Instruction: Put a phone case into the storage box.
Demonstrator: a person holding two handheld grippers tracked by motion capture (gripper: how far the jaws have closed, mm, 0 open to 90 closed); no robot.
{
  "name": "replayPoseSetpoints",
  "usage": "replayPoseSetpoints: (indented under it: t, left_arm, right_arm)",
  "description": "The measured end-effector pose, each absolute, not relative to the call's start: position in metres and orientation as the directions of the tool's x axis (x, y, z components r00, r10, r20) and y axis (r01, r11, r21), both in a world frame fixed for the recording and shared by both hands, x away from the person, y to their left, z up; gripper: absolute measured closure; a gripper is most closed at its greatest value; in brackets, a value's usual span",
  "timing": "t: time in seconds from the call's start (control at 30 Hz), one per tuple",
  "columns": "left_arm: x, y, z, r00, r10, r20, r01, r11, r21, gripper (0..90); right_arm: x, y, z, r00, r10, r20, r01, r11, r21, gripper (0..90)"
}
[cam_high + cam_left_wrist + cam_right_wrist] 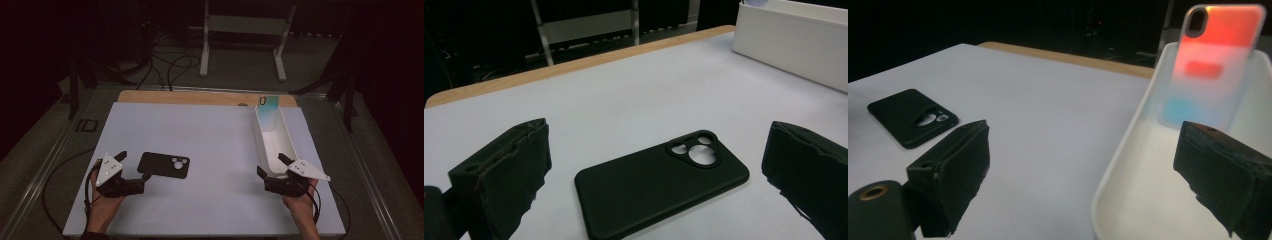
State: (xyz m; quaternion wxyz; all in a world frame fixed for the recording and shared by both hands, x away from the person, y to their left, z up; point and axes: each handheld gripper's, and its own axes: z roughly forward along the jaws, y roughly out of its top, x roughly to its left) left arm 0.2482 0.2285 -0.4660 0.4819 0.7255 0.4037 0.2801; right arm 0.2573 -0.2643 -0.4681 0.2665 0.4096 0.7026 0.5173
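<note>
Black jaws of the left gripper (656, 175) stand wide apart, straddling a black phone case (660, 182) that lies flat on the white table (634, 105), camera cut-out up and away from the hand. Nothing held. Right gripper (1083, 180) also spread and empty; one jaw sits inside the long white tray (1128, 200), the other outside its near wall. A translucent phone case (1215, 65), red shading to blue, leans upright against the tray's far end.

Risks, as judged: the black case is thin and flat, so jaws closing from this low angle could skid it across the table rather than lift it. On the right, closing now would likely pinch the tray wall and tip or drag the tray, toppling the leaning case.

Pose, high view: both hands low at the near table edge, left hand (103, 202) beside the black case, right hand (300, 202) at the tray's near end, grippers pointing forward.
</note>
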Motion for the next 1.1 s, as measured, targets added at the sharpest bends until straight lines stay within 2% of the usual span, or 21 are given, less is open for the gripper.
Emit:
replayPoseSetpoints:
  t: [0.3, 0.57, 0.7, 0.93, 1.0, 1.1]
  left_arm:
    - [0.255, 0.226, -0.459, 0.541, 0.841, 0.036, 0.342, -0.259, 0.903, 0.2]
    - [0.266, 0.23, -0.451, 0.53, 0.848, 0.021, 0.356, -0.245, 0.902, 0.3]
    - [0.275, 0.231, -0.448, 0.502, 0.865, 0.014, 0.369, -0.229, 0.901, 4.8]
    - [0.293, 0.23, -0.446, 0.498, 0.867, 0.034, 0.379, -0.253, 0.89, 16.2]
    - [0.299, 0.229, -0.448, 0.503, 0.863, 0.037, 0.384, -0.262, 0.885, 22.9]
    - [0.31, 0.228, -0.451, 0.511, 0.859, 0.025, 0.397, -0.263, 0.879, 37.9]
  right_arm:
    - [0.257, -0.268, -0.469, -0.523, 0.851, 0.057, 0.293, 0.117, 0.949, 7.9]
    - [0.258, -0.266, -0.468, -0.526, 0.848, 0.057, 0.288, 0.115, 0.951, 8.0]
    - [0.258, -0.267, -0.468, -0.527, 0.848, 0.058, 0.288, 0.113, 0.951, 8.0]
    - [0.258, -0.267, -0.468, -0.529, 0.847, 0.058, 0.288, 0.114, 0.951, 8.0]
    - [0.258, -0.267, -0.469, -0.53, 0.846, 0.061, 0.29, 0.113, 0.95, 8.0]
    - [0.258, -0.267, -0.469, -0.528, 0.847, 0.061, 0.29, 0.113, 0.95, 8.0]
